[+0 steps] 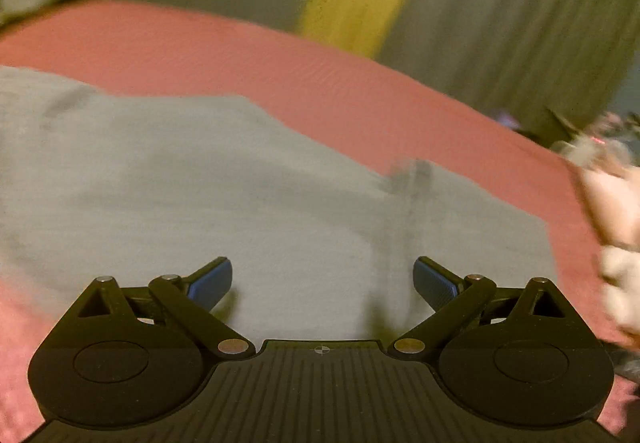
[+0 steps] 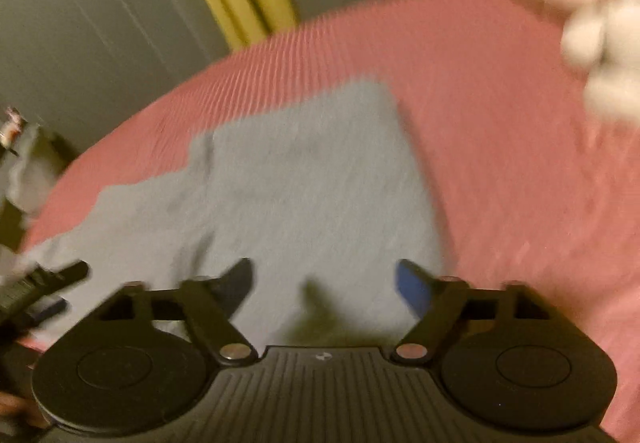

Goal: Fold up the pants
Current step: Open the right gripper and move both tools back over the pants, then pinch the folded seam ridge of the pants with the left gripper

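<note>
The gray pants (image 1: 208, 179) lie flat on the pink bed (image 1: 240, 55), folded over into a wide shape. The left claw (image 1: 322, 279) is spread wide above the cloth and holds nothing. The right claw (image 2: 325, 285) is spread wide too, with only cloth under it, not pinched. The edges look a bit uneven. If a claw dips and snags the top layer, the fold could get pulled open. Everything is blurry, so small wrinkles are hard to see.

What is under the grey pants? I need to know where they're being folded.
The grey pants lie on a pink ribbed bedcover, which shows around them. Whatever lies beneath the pants themselves is covered.
</note>
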`<state>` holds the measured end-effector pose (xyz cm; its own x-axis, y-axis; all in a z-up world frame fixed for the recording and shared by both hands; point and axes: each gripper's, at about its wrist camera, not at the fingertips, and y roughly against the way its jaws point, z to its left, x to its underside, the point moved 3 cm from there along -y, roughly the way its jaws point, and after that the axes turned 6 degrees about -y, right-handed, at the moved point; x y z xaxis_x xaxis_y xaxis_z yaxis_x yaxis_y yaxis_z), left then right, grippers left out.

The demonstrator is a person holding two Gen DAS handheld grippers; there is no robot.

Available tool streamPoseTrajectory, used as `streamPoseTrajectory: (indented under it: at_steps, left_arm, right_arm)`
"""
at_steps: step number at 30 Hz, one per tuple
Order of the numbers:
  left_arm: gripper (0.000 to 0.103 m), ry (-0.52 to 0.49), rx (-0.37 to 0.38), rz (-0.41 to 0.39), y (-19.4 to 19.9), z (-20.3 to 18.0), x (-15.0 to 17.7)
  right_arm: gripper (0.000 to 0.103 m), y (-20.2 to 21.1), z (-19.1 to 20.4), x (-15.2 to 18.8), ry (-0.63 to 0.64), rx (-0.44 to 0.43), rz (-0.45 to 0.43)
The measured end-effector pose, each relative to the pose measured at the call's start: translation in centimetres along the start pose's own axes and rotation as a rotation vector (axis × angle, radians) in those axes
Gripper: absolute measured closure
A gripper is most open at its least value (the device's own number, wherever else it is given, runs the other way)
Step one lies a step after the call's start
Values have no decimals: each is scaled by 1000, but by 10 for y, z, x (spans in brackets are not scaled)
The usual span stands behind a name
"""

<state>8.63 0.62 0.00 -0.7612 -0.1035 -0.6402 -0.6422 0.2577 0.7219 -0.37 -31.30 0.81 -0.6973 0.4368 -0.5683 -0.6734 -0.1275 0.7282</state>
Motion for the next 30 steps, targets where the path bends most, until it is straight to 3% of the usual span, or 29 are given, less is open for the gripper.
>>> streamPoseTrajectory:
  at_steps: [2,5,9,13,16,19,21,24,26,30]
  left_arm:
    - [8,18,86,66,-20,-7,-8]
    - [25,26,105,157,-49,-12,-15]
    - [29,48,166,256,-76,-19,-15]
    - [30,4,198,283,-85,-27,-14]
    - [34,68,256,301,-90,-25,-14]
    - [38,88,263,317,-103,-22,-14]
    - [44,53,254,313,-106,-26,-15]
    - [72,43,247,323,-110,-30,-19]
    - [81,74,261,324,-109,-27,-19]
    - [84,111,294,288,-103,-21,-18]
  right_arm:
    - [6,-2,-8,-5,24,-8,-37]
    - [6,-18,-27,-7,-86,-69,50]
    - [6,-32,-52,-10,-225,-33,86]
    - [6,-37,-54,-10,-217,-21,103]
    - [6,-39,-47,-8,-175,-5,117]
    - [6,-42,-48,-7,-166,-3,129]
    - [6,-38,-48,-6,-176,-6,134]
    - [6,-40,-48,-6,-188,-3,141]
    - [6,-40,-48,-6,-189,1,142]
    - [6,-42,-47,-6,-180,7,145]
